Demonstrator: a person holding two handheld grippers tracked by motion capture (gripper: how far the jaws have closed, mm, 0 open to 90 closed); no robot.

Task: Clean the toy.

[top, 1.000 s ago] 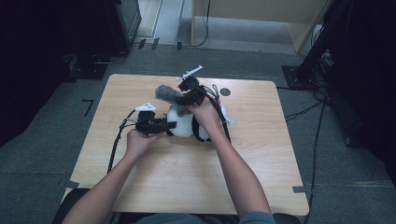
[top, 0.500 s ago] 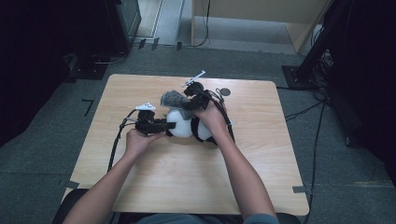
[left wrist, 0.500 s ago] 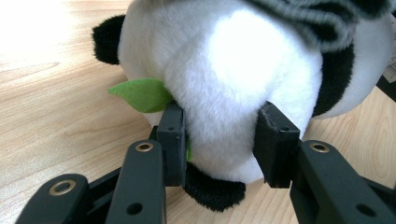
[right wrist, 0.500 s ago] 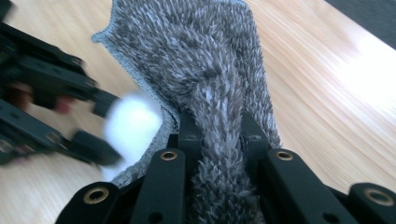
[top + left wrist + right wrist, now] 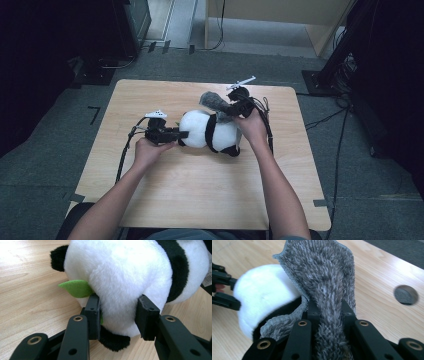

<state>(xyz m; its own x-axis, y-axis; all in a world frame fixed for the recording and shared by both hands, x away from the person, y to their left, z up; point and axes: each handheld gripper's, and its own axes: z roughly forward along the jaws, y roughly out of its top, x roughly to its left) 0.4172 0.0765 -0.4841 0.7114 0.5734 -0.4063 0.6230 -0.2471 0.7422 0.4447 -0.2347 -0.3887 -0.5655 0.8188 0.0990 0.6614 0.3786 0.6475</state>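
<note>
Since a second ago the cloth (image 5: 214, 102) has shifted right, and our right hand-held gripper (image 5: 329, 315) now pinches its grey fold tight, holding it up over the panda's (image 5: 209, 131) back. Our left hand-held gripper (image 5: 117, 317) has its jaws pressed into the panda's white end beside a green leaf (image 5: 75, 288), steadying it. We judge the cloth is about to go over or along the toy. The panda lies mid-surface (image 5: 200, 190), pale wood with a round hole (image 5: 406, 294). Grey floor, cables and dark stands surround it.
</note>
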